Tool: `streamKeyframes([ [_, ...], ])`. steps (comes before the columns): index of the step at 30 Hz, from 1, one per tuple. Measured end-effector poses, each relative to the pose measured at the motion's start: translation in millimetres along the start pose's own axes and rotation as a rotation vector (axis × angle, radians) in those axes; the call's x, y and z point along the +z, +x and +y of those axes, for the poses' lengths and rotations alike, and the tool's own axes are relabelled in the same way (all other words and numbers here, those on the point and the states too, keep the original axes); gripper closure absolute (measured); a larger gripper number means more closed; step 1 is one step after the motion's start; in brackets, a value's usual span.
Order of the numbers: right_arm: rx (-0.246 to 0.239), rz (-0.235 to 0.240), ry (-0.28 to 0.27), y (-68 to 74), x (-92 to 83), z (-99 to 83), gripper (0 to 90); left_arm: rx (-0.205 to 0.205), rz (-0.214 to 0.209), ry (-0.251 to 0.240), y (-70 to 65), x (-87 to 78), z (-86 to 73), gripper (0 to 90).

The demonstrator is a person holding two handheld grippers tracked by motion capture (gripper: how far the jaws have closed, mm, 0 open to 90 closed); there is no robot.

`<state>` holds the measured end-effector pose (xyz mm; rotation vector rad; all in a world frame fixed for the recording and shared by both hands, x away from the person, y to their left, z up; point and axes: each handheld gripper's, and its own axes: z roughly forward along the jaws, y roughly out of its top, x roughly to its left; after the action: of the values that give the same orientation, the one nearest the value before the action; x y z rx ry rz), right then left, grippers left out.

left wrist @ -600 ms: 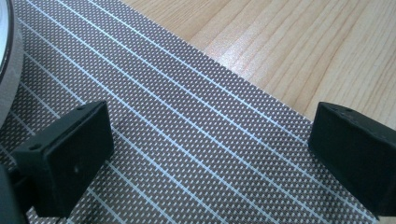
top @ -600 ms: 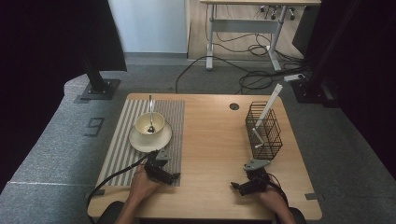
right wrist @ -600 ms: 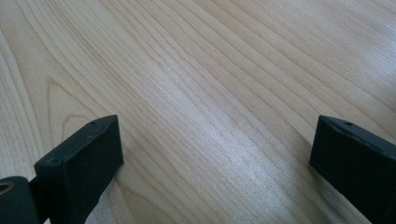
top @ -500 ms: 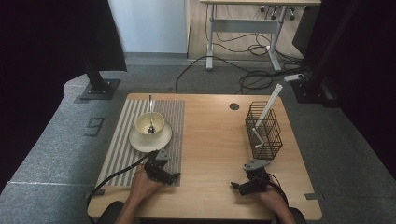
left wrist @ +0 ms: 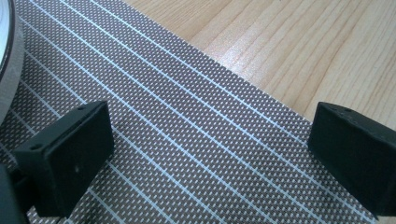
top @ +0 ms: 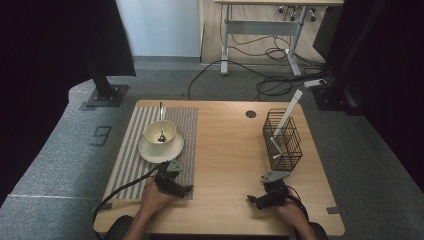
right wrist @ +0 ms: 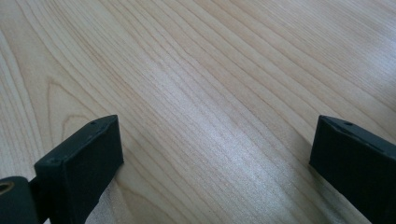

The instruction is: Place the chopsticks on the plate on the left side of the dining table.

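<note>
A cream bowl (top: 160, 132) with a spoon (top: 161, 120) standing in it sits on a saucer (top: 161, 148) on the striped placemat (top: 132, 160). My left gripper (top: 182, 190) rests low over the mat's near right corner, open, its black jaws wide apart above the weave (left wrist: 205, 140). The saucer's rim (left wrist: 11, 60) shows at the left edge of the left gripper view. My right gripper (top: 254, 201) lies near the table's front edge, open over bare wood (right wrist: 210, 116), nothing between its jaws.
A black wire basket (top: 282, 140) holding a white utensil (top: 286, 117) stands at the right of the wooden table (top: 225, 150). A round cable hole (top: 250, 114) is at the back. Cables and a desk frame lie on the floor beyond.
</note>
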<state>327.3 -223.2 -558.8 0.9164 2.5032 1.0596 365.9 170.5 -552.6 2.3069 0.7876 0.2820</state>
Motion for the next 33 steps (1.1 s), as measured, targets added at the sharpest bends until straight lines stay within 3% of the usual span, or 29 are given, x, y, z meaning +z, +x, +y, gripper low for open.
streamKeyframes([
  [11, -0.001, 0.002, 0.002, -0.1, 0.0, 0.1, 1.3, 0.005, -0.004, 0.008, -0.3, -1.2, 1.7, 0.7],
  [15, -0.001, 0.002, 0.002, -0.1, 0.0, 0.1, 1.3, 0.002, -0.022, -0.010, -1.2, -5.1, 5.6, 0.8],
  [28, -0.002, 0.002, 0.002, -0.1, 0.0, 0.1, 1.3, 0.004, -0.069, -0.082, -9.9, -18.9, 34.5, 2.8],
  [29, -0.002, 0.002, 0.002, -0.1, 0.0, 0.1, 1.3, -0.003, -0.087, -0.096, -10.5, -21.8, 40.4, 2.9],
  [33, -0.002, 0.002, 0.002, -0.1, 0.0, 0.1, 1.3, 0.007, -0.097, -0.110, -13.1, -27.2, 54.9, 3.4],
])
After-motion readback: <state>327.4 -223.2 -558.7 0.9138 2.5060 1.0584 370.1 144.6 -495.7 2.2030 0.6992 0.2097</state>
